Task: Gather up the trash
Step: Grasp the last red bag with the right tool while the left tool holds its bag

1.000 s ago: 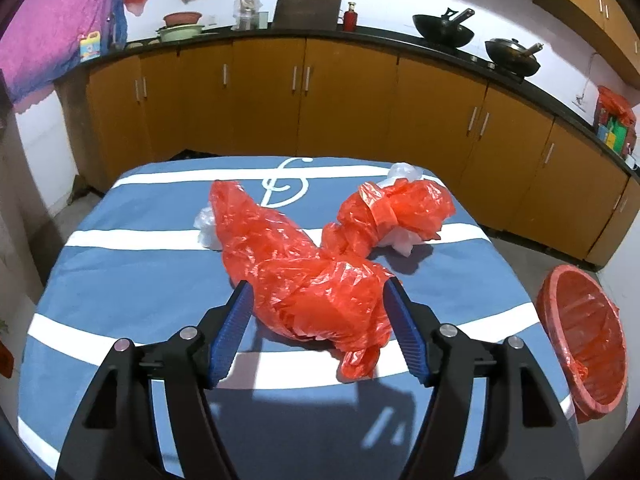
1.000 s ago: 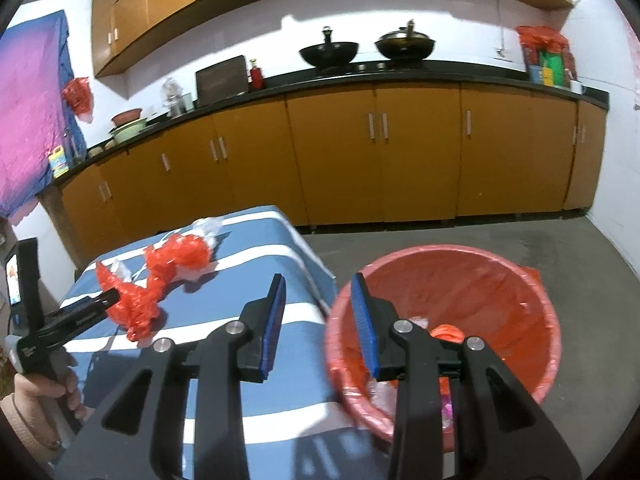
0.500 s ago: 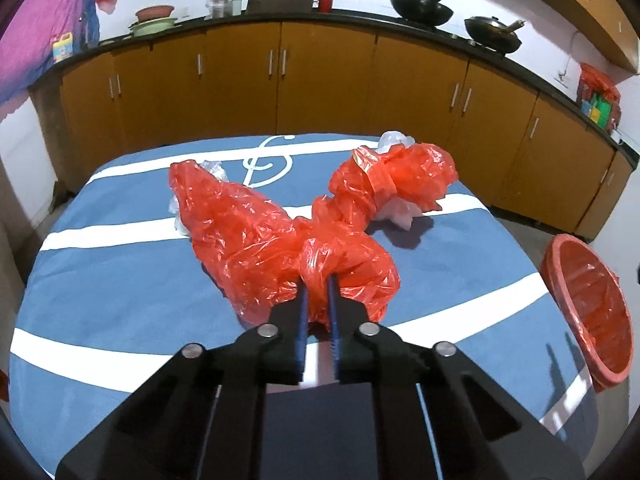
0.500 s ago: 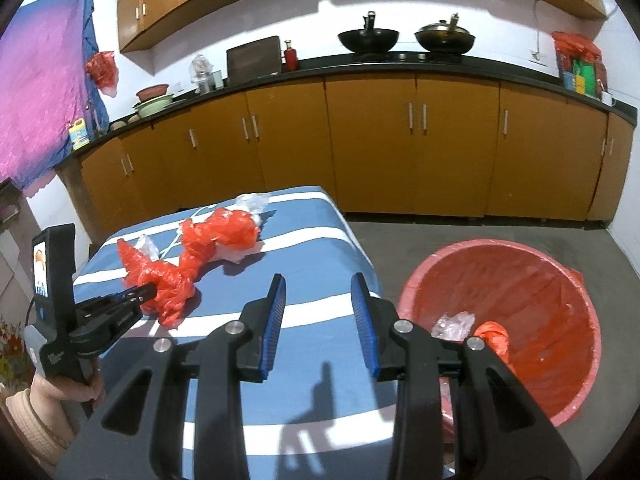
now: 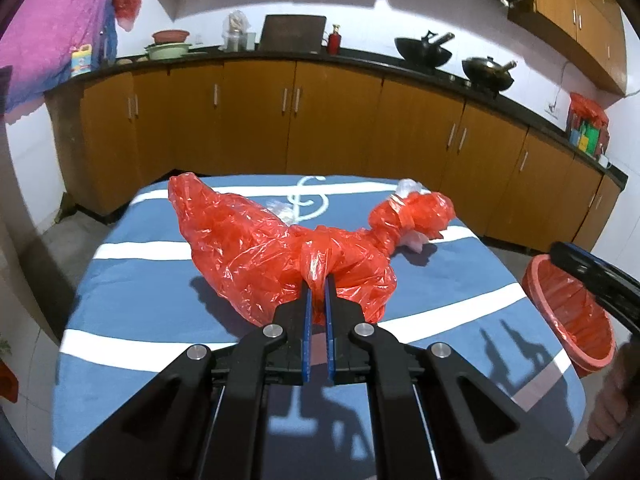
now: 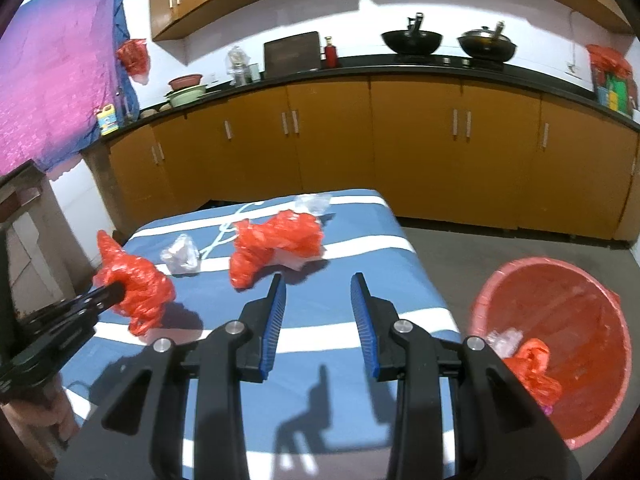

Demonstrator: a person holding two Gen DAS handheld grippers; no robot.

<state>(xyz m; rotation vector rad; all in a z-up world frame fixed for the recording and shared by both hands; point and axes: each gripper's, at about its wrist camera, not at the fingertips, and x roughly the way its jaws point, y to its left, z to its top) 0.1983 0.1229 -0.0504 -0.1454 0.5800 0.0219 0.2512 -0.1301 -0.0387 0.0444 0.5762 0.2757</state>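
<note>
My left gripper (image 5: 317, 280) is shut on a crumpled red plastic bag (image 5: 256, 248) and holds it just above the blue striped table (image 5: 152, 312); it also shows in the right wrist view (image 6: 136, 280). A second red bag (image 6: 280, 240) lies farther back with a white scrap under it. A clear plastic wad (image 6: 182, 256) lies to its left, another clear wad (image 6: 312, 202) at the far edge. My right gripper (image 6: 318, 284) is open and empty over the table's near right part. The red bin (image 6: 560, 320) stands on the floor to the right, with trash inside.
Wooden kitchen cabinets (image 6: 360, 140) with a black counter run behind the table, with woks and bowls on top. Grey floor lies between the table and the cabinets. A dark stand (image 6: 24, 216) is at the left.
My left gripper closed on the near red bag and lifted it off the table. My right gripper swung left from over the bin to over the table, still open.
</note>
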